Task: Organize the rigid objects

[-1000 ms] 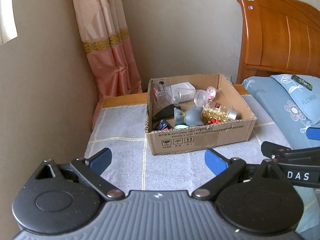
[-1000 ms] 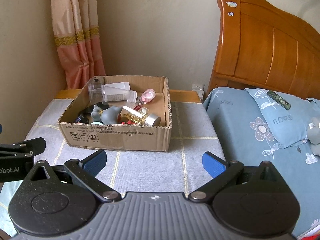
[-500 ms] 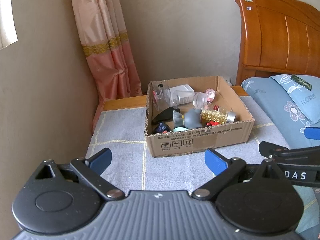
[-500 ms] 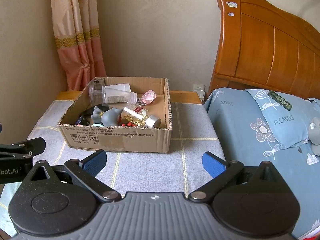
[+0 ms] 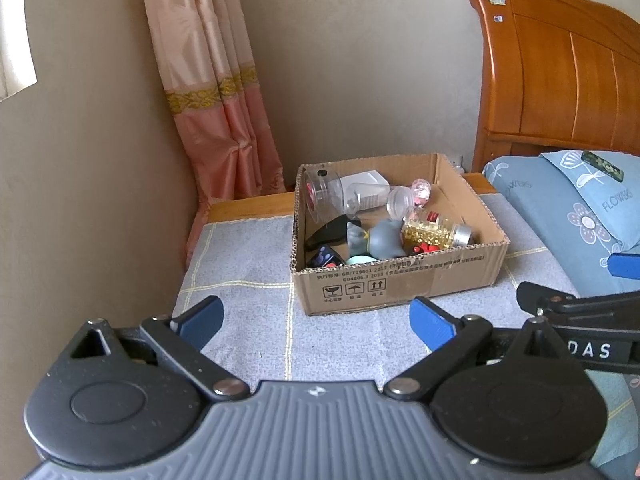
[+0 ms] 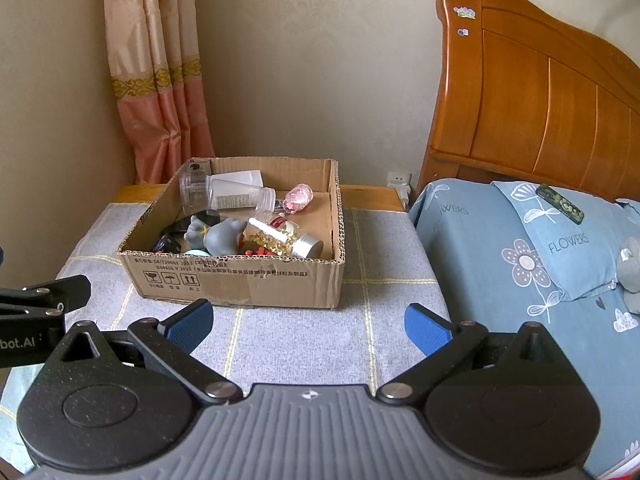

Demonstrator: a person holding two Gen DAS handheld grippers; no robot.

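Grey checked cloth under cardboard box, beside bed.

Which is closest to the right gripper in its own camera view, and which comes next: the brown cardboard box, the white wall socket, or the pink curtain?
From the right gripper:
1. Brown cardboard box, straight ahead on the grey cloth.
2. White wall socket, behind, to the right.
3. Pink curtain, left corner; too close to the socket to rank firmly.

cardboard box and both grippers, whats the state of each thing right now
cardboard box: open-topped, upright on the grey cloth, holding items
jar of gold beads: lying on its side, silver cap on
clear bottle: lying on its side
grey figurine: tipped over among the other items
left gripper: open, holding nothing
right gripper: open, holding nothing
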